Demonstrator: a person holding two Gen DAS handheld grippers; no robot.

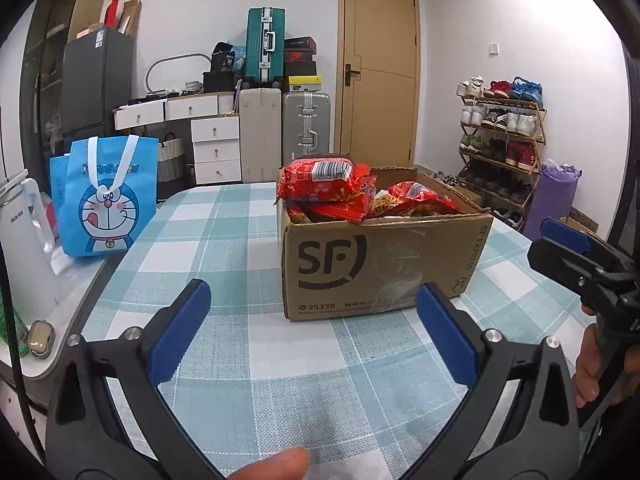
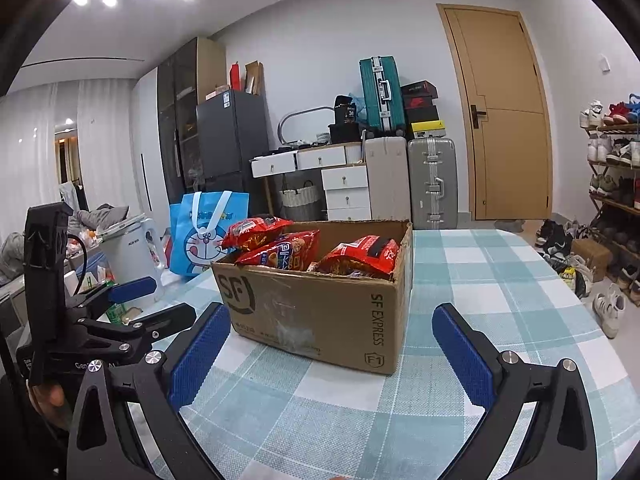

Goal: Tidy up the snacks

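Cardboard SF Express box [image 1: 380, 264], flaps open, stands on checked teal tablecloth [image 1: 224, 248], at 12 o'clock from both grippers. Red snack packets [image 1: 326, 188] heaped inside, one rising above rim at 11 o'clock. Left gripper [image 1: 312, 336]: jaws wide, holding nothing. Right gripper [image 2: 328, 356]: jaws wide, holding nothing. Blue Doraemon bag [image 1: 106, 196] at 10 o'clock, beside table.
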